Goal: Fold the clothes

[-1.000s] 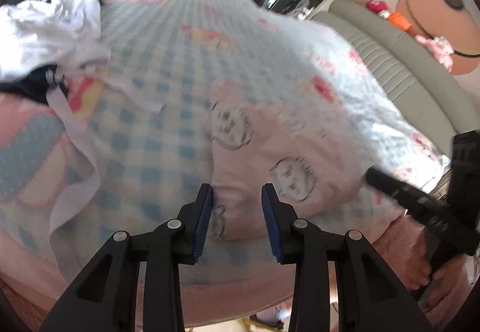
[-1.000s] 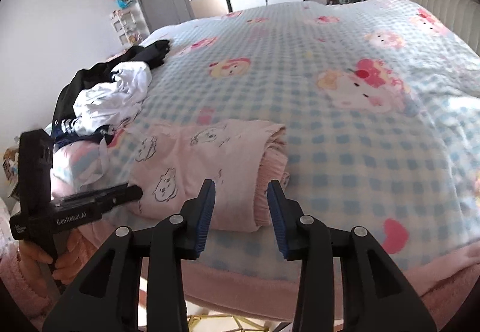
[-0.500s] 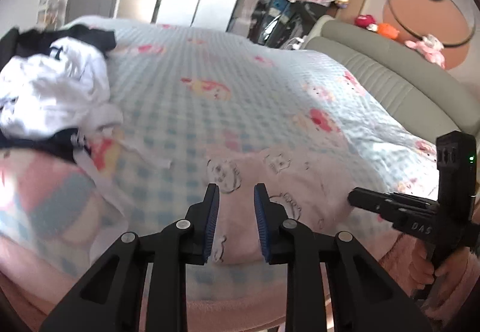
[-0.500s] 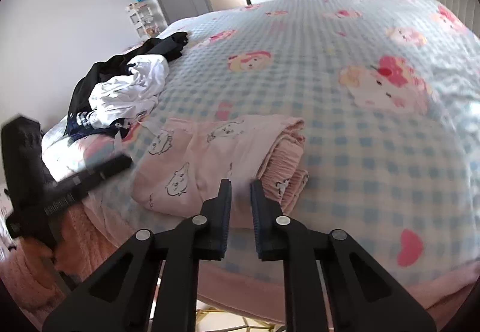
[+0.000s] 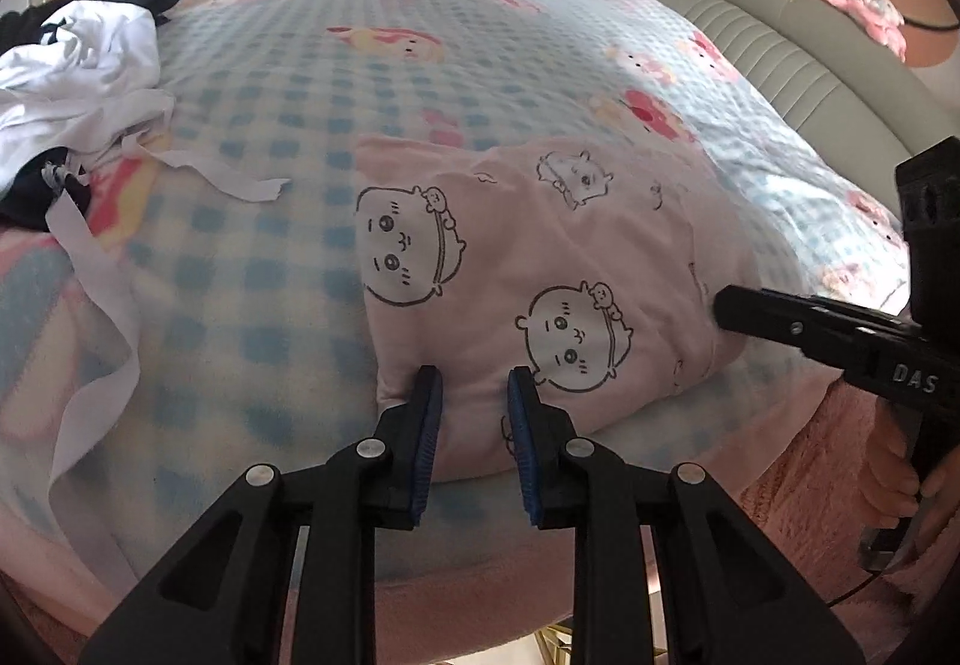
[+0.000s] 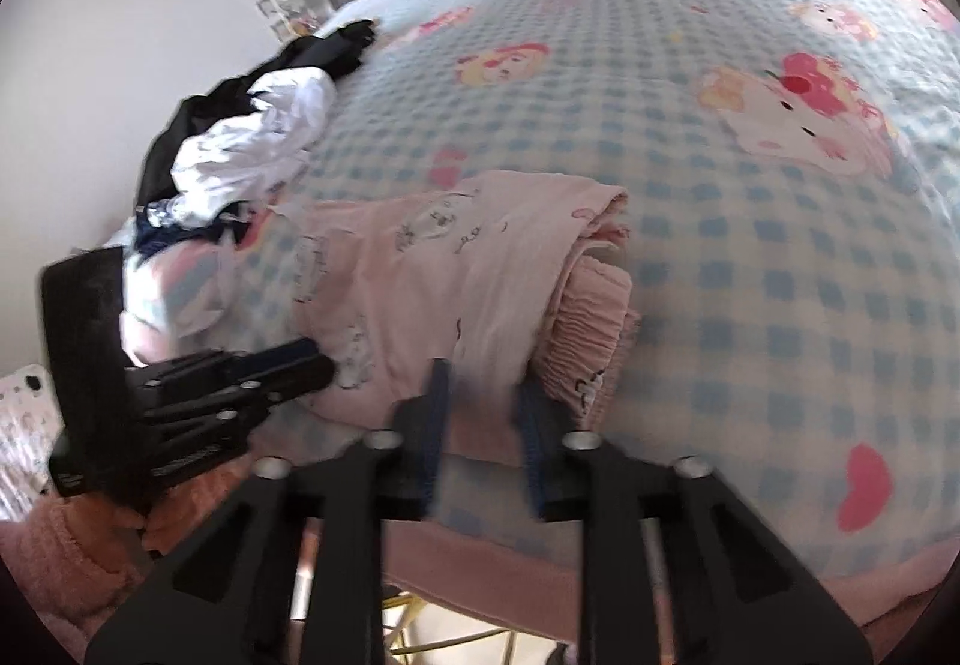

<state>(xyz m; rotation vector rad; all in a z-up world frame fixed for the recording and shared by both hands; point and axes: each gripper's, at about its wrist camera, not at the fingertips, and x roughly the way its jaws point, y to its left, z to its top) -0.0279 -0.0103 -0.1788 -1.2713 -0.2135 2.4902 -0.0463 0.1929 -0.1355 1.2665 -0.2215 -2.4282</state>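
Folded garment: I see a pink garment (image 5: 540, 269) printed with cartoon faces, folded into a thick bundle and lying on the bed (image 5: 336, 83) near the front edge; in the right wrist view (image 6: 456, 275) its layered, ribbed fold end faces right.

Left claw: my left claw (image 5: 474, 395) sits low at the garment's near edge, jaws parted with a gap between the blue pads (image 5: 429, 425); the tips touch or nearly touch the cloth but clamp nothing. From the right wrist view I see it (image 6: 318, 365) coming in from the left, tips meeting the garment's left side.

Right claw: my right claw (image 6: 480, 395) is parted too, its tips at the garment's front edge just beside the ribbed fold. That view is smeared by motion, so I think the pads only rest against the cloth, but I cannot be sure. In the left wrist view it (image 5: 726, 305) reaches in level from the right, its tip against the garment's right edge.

Hand: a hand (image 5: 906, 473) wraps the right tool's handle low at the right, beside a pink fuzzy sleeve (image 5: 810, 461).

Other clothes: a loose pile of white and black clothes (image 5: 78, 65) lies well apart to the left, with white strips trailing toward the bed's edge.

Bed: blue-checked cover with cartoon prints, grey padded headboard (image 5: 780, 41) at the far right.
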